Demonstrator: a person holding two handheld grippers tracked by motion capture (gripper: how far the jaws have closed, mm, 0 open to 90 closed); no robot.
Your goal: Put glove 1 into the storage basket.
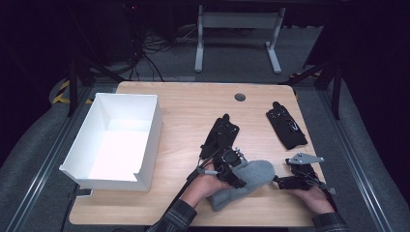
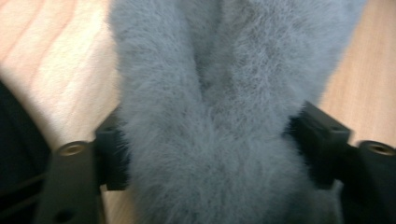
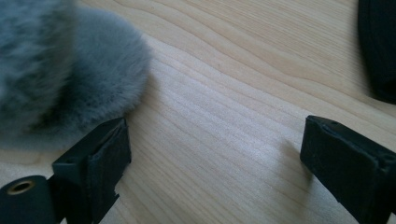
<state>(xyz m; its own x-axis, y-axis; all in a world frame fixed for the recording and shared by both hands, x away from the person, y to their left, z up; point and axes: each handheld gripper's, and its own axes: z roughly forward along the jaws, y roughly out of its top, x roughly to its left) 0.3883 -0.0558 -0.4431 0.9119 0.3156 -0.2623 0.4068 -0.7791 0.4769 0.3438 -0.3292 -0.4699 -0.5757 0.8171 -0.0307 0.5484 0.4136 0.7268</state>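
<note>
A grey fluffy mitten [image 1: 256, 178] lies near the front edge of the wooden table [image 1: 188, 108]. My left gripper [image 1: 238, 175] comes down onto its middle. In the left gripper view the mitten's fur [image 2: 210, 93] fills the gap of my left gripper [image 2: 210, 149], and both pads press into it and pinch it narrower there. My right gripper [image 1: 281, 182] rests low just right of the mitten. In the right gripper view it [image 3: 215, 158] stands open over bare wood, and the mitten's rounded end [image 3: 70, 70] lies just beyond its left pad.
Two black gloves lie on the table, one [image 1: 220, 137] just behind my left gripper and one [image 1: 286, 126] at the back right; a black glove's edge [image 3: 380, 46] also shows in the right gripper view. A white open box [image 1: 147, 140] stands at the left. A round cable hole [image 1: 240, 97] is at the back.
</note>
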